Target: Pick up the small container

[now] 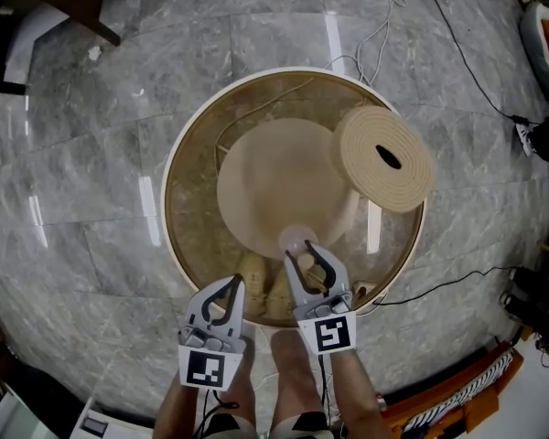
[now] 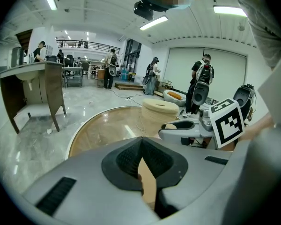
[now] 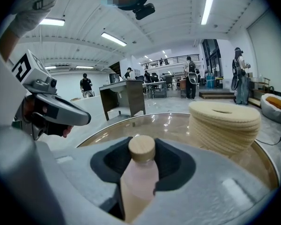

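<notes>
bottle held in the right gripper at the near side of the table

a small bottle (image 3: 139, 172) with a pale pink body and a wooden cap is seen between the jaws of the right gripper (image 1: 302, 252). the jaws are closed on its sides, and the cap rises above the pads. in the head view the bottle is found over the near part of a round table (image 1: 167, 190) with a glass top and a white rim. whether the bottle stands on the glass or is lifted from it cannot be told.

a tan spool (image 1: 384, 158) with a dark hole in its top is placed on the far right part of the table, well apart from the bottle.

the left gripper (image 1: 235, 283) is held just beside the right one, at its left, near the table's near edge. its jaws are closed, the tips touch each other, and nothing is held between them.

a marker cube (image 1: 333, 333) is carried on the back of the right gripper, and another one on the left.

the table is surrounded by a grey marble floor (image 1: 91, 172), over which thin cables (image 1: 457, 58) are laid.
</notes>
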